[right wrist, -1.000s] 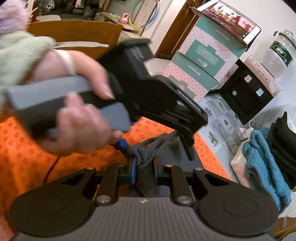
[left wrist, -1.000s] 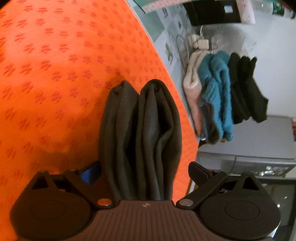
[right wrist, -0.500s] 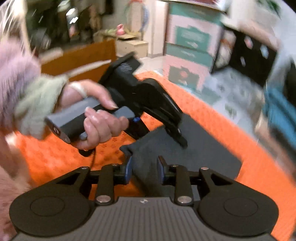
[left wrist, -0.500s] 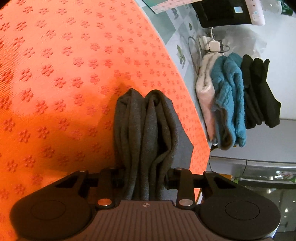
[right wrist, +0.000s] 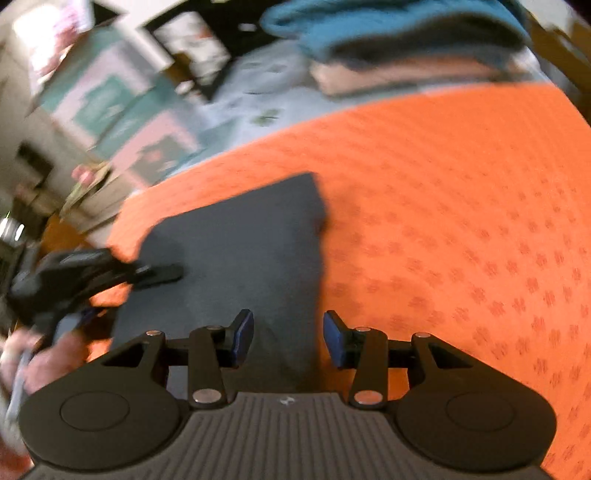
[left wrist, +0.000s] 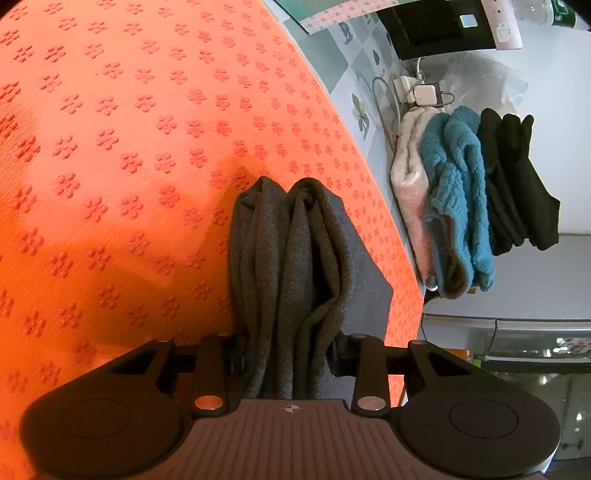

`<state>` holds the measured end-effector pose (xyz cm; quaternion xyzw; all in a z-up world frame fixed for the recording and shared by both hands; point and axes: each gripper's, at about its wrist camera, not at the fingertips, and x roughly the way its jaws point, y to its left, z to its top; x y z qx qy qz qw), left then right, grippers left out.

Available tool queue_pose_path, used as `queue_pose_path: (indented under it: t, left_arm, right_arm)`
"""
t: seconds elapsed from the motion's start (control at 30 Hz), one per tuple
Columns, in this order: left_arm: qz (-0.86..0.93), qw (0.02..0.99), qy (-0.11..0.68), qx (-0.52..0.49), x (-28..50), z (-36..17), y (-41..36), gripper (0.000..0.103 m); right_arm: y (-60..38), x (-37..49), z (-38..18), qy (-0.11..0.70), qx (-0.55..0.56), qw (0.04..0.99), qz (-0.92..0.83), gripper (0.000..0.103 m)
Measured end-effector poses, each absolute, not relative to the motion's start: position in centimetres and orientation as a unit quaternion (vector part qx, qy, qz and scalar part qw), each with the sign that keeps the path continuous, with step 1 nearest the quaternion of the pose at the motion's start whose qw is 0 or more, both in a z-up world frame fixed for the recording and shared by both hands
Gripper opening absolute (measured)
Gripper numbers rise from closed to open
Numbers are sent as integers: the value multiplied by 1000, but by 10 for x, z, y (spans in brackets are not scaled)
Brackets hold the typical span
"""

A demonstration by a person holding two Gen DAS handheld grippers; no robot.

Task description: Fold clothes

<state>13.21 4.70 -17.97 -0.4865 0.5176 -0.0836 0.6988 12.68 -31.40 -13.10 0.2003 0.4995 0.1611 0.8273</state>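
Your left claw [left wrist: 284,358] is clamped on a thick bunch of the dark grey garment [left wrist: 295,266], pads pressing the gathered folds from both sides. The log-side creep says its jaws are easing open a touch, but cloth is still pinched between them. You're holding that end bunched, prob. so the piece stays anchored while the other end gets laid out.

Your right claw [right wrist: 288,339] is opening, jaws at a mid gap, blue pads [right wrist: 243,336] clear of the fabric. The garment [right wrist: 236,251] runs under and between them, lying flat on the orange mat [right wrist: 461,221] that covers the table. Looks like a release: the pads aren't pressing anything now, so that edge has been let down. In the right wrist view the left claw [right wrist: 155,273] shows at the garment's far left edge, w/ your hand [right wrist: 40,354] on its handle below it; frame is motion-blurred, so fine contact there can't be told.

Around you: a stack of folded clothes [left wrist: 469,199] (pale pink, teal knit, black) sits off the mat's edge, well apart from the grey piece. A white charger and cable [left wrist: 417,92] lie beyond the stack; a black appliance [left wrist: 436,26] and patterned boxes [right wrist: 122,107] stand further back.

Nothing lies on the mat btw the claws and the garment. Only the bunched end itself is in the way: it's lumpy, so it'll need spreading before a clean fold.
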Motion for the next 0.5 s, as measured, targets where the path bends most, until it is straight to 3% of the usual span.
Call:
queue_pose_path:
  t: [0.4, 0.43, 0.5]
  left_arm:
    - [-77, 701, 509, -494, 128, -185, 48, 41]
    - [-77, 702, 509, -493, 128, -185, 48, 41]
    - [-75, 708, 505, -488, 127, -181, 45, 40]
  right_arm:
    - [-312, 139, -170, 498, 298, 798, 163, 46]
    - [-312, 139, -171, 498, 301, 797, 161, 45]
    - [-314, 137, -170, 493, 312, 795, 164, 25]
